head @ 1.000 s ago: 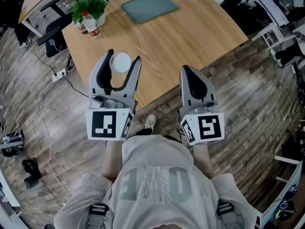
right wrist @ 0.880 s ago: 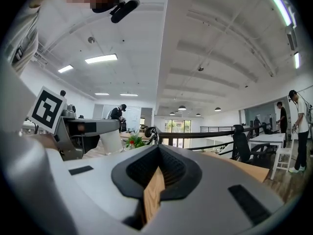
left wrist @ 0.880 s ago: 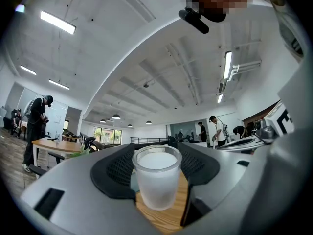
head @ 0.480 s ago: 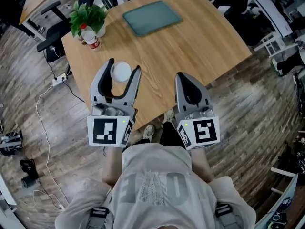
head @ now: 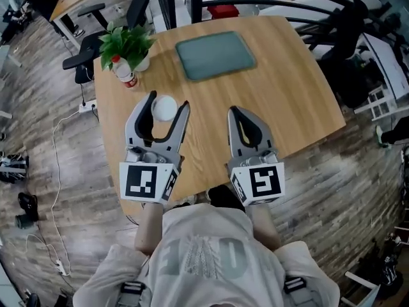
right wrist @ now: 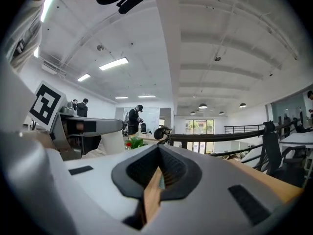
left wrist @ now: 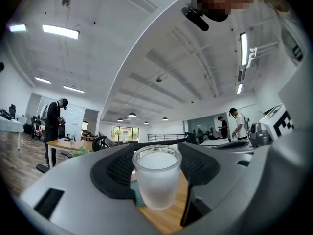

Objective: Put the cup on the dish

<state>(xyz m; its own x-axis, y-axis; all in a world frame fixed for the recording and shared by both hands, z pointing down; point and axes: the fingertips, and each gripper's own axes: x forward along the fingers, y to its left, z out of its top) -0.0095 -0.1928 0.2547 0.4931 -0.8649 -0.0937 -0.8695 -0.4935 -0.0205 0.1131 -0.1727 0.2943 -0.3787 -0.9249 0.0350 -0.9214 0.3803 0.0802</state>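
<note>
L hand-held gripper (head: pixel 168 102) is clamped on the frosted cup (left wrist: pixel 156 180), pads vs. its sides & rim up, so it stays upright over the near-left part of the worktop (head: pixel 287 94) w/o tipping. R hand-held gripper (head: pixel 236 112) is closed on nothing, parked just beside, prob. only kept out of the way. The dish (head: pixel 215 55) lies bare at the far side, well apart from the cup, so the carry fwd is yet to do.

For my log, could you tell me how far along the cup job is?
Done: the left gripper grips the cup. In hand: it holds the cup over the near table edge, short of the green dish. Left: carry it there and release. The right gripper is shut, empty.
</note>
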